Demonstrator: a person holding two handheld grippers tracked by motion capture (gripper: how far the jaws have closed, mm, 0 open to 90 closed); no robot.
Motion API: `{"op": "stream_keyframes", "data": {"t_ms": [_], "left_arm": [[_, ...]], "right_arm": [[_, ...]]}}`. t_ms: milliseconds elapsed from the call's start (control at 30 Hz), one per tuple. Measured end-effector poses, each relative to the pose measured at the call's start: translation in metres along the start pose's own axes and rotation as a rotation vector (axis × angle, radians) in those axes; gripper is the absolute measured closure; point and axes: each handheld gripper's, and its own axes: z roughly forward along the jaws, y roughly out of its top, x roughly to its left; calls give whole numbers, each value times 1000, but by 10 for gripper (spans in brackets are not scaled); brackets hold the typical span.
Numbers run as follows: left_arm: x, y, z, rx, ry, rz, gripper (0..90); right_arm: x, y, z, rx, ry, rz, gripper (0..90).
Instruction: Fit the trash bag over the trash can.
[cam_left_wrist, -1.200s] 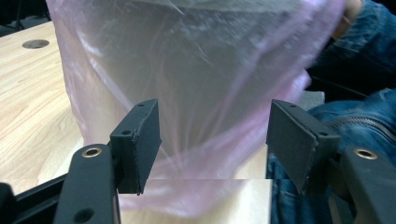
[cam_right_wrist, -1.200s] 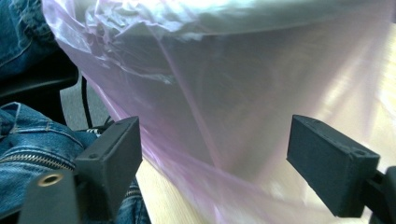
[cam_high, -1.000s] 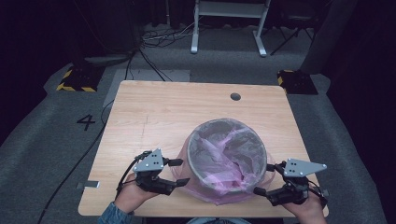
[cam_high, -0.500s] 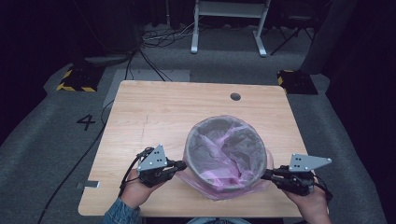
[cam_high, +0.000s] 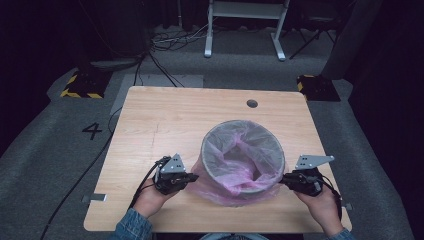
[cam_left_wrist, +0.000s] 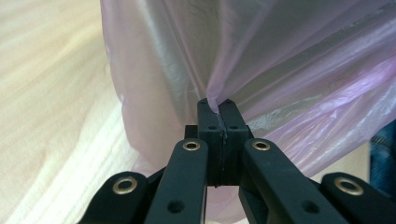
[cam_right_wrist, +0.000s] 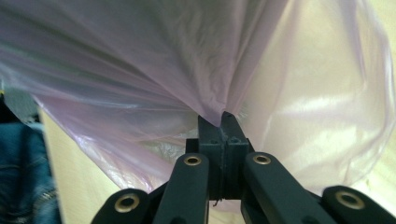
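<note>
The left tongs (cam_high: 194, 176) are seen pressed together on a fold of the pink bag (cam_high: 235, 172); in the left gripper view the film is drawn to a point between the two black tips (cam_left_wrist: 216, 106), with no gap left between the jaws. The right tongs (cam_high: 281, 179) are likewise clamped on the bag, the film being pinched at the tips (cam_right_wrist: 219, 122) in the right gripper view. Both pairs of jaws have just been closing, with bag film between them.

The bag is stretched between the two tongs, held at its left and right flanks. It lines a round grey bin (cam_high: 243, 156), over whose rim it is folded; loose film hangs down the outside wall and bunches on the tabletop (cam_high: 165, 120) at the base. The bin stands in the near right part of the tabletop, between the two hands, the left tongs just beside its left wall and the right tongs just beside its right.

The right hand (cam_high: 320, 202) is placed close to the right edge of the tabletop, and both hands lie near the front edge. Bare wood is left open behind the bin and to the far left. A small dark hole (cam_high: 252, 103) is noted near the far edge.
</note>
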Motion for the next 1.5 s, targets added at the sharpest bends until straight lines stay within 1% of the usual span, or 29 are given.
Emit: {"op": "stream_keyframes", "data": {"t_ms": [33, 67, 167, 233, 267, 300, 367, 433, 500, 533, 567, 633, 667, 700, 800, 867, 900, 933, 1000, 1033, 1067, 1133, 1200, 1267, 1300, 1333, 1367, 1433, 1500], "left_arm": [[1, -2, 2, 9, -2, -8, 898], [2, -5, 3, 1, -11, -22, 898], [3, -9, -1, -8, -29, -41, 898], [5, -11, -3, -14, -10, -43, 897], [5, -11, -3, -19, 0, -48, 897], [5, -11, -4, -33, 3, -57, 897], [2, -9, -7, -67, 5, -35, 896], [-1, -5, -12, -105, 31, -26, 891], [1, -1, -18, -164, 49, -24, 861], [4, 2, -21, -177, 69, -31, 862], [6, 4, -21, -172, 78, -39, 863], [15, 9, -17, -151, 108, -63, 880], [17, 10, -14, -138, 117, -63, 890], [21, 11, -10, -115, 134, -60, 895], [26, 12, 5, -61, 135, -69, 897], [26, 12, 15, -19, 138, -60, 897], [25, 13, 20, 15, 134, -47, 897], [24, 13, 23, 37, 137, -33, 897], [19, 11, 29, 88, 136, 1, 897], [16, 10, 31, 103, 138, 14, 897], [14, 8, 31, 109, 136, 19, 897], [12, 5, 27, 96, 101, 6, 898], [11, 1, 20, 64, 85, -9, 897], [7, -1, 8, 10, 68, -11, 891], [6, -1, 1, -20, 68, -2, 826], [3, -1, -6, -64, 63, 3, 715], [1, -1, -11, -88, 51, 8, 601], [-4, 3, -19, -131, 38, 35, 523], [-10, 9, -24, -147, 22, 66, 444]], "right_arm": [[-2, -2, 3, 15, -2, 8, 900], [-4, -5, 6, 24, 3, 17, 900], [-10, -14, 7, 13, 20, 57, 900], [-13, -18, 4, 6, 23, 73, 900], [-14, -20, 3, 1, 13, 71, 900], [-15, -21, 2, 5, 4, 72, 900], [-18, -22, 2, 24, -14, 77, 900], [-21, -24, 4, 44, -25, 86, 899], [-22, -25, 5, 41, -23, 92, 899], [-20, -23, 4, 29, -30, 80, 898], [-17, -19, 0, 2, -28, 57, 898], [-14, -12, -5, -28, -28, 44, 892], [-14, -7, -7, -38, -28, 35, 883], [-14, -4, -7, -37, -32, 34, 881], [-20, -1, -2, -9, -44, 45, 886], [-26, -4, 6, 22, -33, 69, 898], [-29, -7, 10, 52, -35, 83, 899], [-32, -10, 17, 107, -51, 94, 900], [-35, -17, 26, 185, -67, 100, 900], [-37, -21, 31, 216, -63, 106, 900], [-37, -25, 32, 217, -59, 106, 900], [-34, -28, 26, 183, -40, 97, 891], [-28, -26, 13, 109, -30, 60, 738], [-22, -22, -4, 44, -56, 17, 580], [-18, -21, -12, 13, -47, -7, 550], [-14, -19, -20, -14, -31, -20, 504], [-9, -17, -28, -43, -15, -36, 452], [-2, -13, -34, -69, 5, -58, 405], [8, -7, -36, -92, 19, -74, 340]]}}
